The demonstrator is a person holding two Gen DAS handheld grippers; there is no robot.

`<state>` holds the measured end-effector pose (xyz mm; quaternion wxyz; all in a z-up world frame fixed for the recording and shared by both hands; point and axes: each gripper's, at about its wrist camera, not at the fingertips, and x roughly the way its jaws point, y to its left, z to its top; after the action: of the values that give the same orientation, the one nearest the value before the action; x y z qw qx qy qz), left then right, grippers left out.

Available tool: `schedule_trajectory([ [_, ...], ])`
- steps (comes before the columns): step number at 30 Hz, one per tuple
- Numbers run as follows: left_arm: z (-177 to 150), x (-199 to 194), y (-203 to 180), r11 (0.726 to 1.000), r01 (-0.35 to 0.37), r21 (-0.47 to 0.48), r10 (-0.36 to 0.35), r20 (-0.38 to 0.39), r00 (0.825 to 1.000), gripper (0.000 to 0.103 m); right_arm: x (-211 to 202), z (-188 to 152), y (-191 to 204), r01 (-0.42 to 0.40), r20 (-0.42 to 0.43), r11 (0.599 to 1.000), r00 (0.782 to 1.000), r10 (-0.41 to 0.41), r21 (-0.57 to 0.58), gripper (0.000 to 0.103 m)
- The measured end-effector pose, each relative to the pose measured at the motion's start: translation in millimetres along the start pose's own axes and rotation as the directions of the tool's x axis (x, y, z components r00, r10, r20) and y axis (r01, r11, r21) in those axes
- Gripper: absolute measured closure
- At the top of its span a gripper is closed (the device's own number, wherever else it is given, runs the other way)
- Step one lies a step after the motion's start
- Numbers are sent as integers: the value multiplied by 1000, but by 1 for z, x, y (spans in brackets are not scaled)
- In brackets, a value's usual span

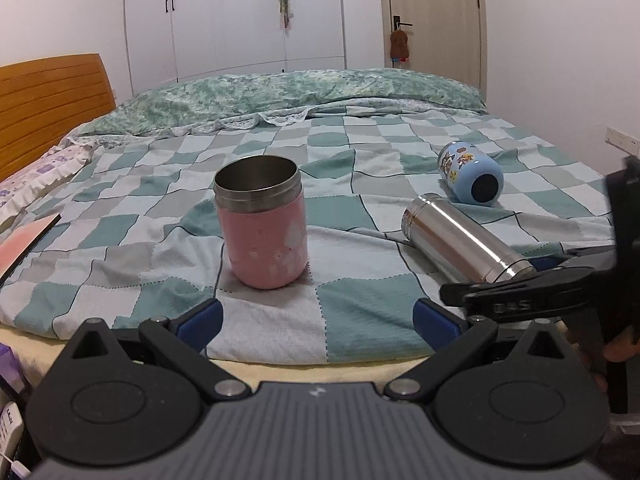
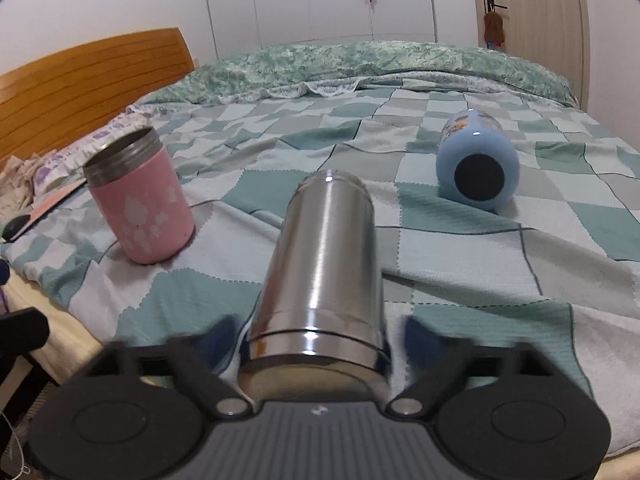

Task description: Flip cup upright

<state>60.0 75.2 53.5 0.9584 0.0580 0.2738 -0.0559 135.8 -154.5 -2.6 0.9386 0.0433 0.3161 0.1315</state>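
A pink cup (image 1: 264, 224) with a steel rim stands upright on the checked bedspread; it also shows in the right wrist view (image 2: 140, 208). A steel cup (image 2: 320, 276) lies on its side, base toward my right gripper (image 2: 316, 340), whose open blurred fingers flank its base without clearly touching it. In the left wrist view the steel cup (image 1: 464, 240) lies at the right with the right gripper (image 1: 520, 296) at its base. A blue cartoon cup (image 1: 470, 172) lies on its side farther back; it shows in the right wrist view (image 2: 476, 164) too. My left gripper (image 1: 316, 320) is open and empty in front of the pink cup.
The bed's front edge (image 1: 304, 364) runs just beyond my left fingers. A wooden headboard (image 1: 48, 104) stands at the left, a green duvet (image 1: 280, 96) lies at the back. A pink book (image 1: 24, 248) lies at the left edge of the bed.
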Motion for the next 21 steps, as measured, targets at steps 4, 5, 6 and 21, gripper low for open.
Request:
schedule_trajectory([
  [4,5,1,-10,1000,-7,4,7,-8,1000,0,-31,4,-21,-49,108,999,993,47,14,2],
  [5,7,3,-13,1000,-8,2,8,-14,1000,0,-39,5,-29,-49,137,999,990,46,15,1],
  [6,8,4,-17,1000,-1,-3,1,-17,1000,0,-46,7,-38,-40,166,999,985,38,13,0],
  [21,54,81,-86,988,60,-146,-83,-157,984,0,-66,-4,-158,139,245,990,960,-137,11,0],
])
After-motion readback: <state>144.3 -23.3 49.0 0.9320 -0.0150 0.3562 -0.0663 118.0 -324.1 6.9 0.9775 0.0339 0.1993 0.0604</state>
